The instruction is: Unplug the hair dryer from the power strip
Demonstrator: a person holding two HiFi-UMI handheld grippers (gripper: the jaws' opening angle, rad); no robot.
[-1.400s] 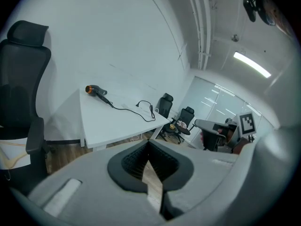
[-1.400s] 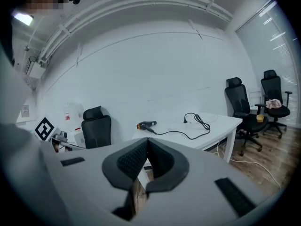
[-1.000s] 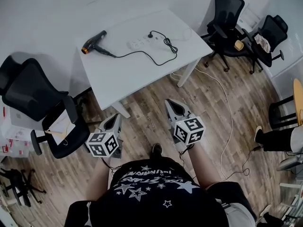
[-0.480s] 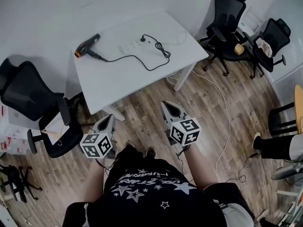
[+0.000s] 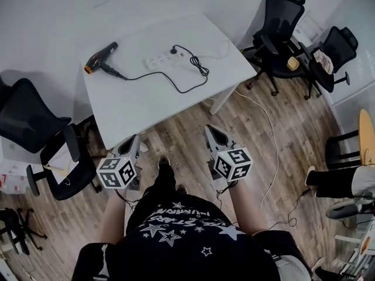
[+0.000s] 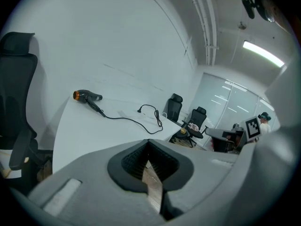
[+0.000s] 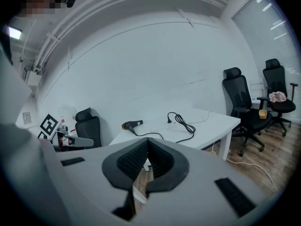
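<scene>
The hair dryer (image 5: pixel 96 61) lies near the far left corner of the white counter (image 5: pixel 140 107), orange nozzle end pointing out toward the edge. Its black cord (image 5: pixel 197 65) trails across the top, bunches into a loop and runs up to the black plug (image 5: pixel 174 51). That plug sits at the end of the white power strip (image 5: pixel 157 58), and from here it looks seated in a socket, so nothing is unplugged yet. The strip is pale on a pale top and hard to pick out in either gripper view, though both show the plug standing up from the surface. Now the person: standing on the wood floor (image 5: pixel 281 133) short of the counter's near edge, well away from the strip. The left gripper (image 5: pixel 135 140) is held out front with jaws closed on nothing. The right gripper (image 5: pixel 210 129) matches it, jaws together and empty, both aimed at the counter. So I'd call this the approach, with no contact made. What comes next, I'd say, is closing in on the counter and opening at least one pair of jaws. One gripper should take the plug by its body, and the other likely needs to pin the strip down, since a light strip may lift with the pull. The plug should come straight out of the socket, not be dragged by the cord. Black office chairs (image 5: pixel 278 22) stand off to the right, clear of the path.
</scene>
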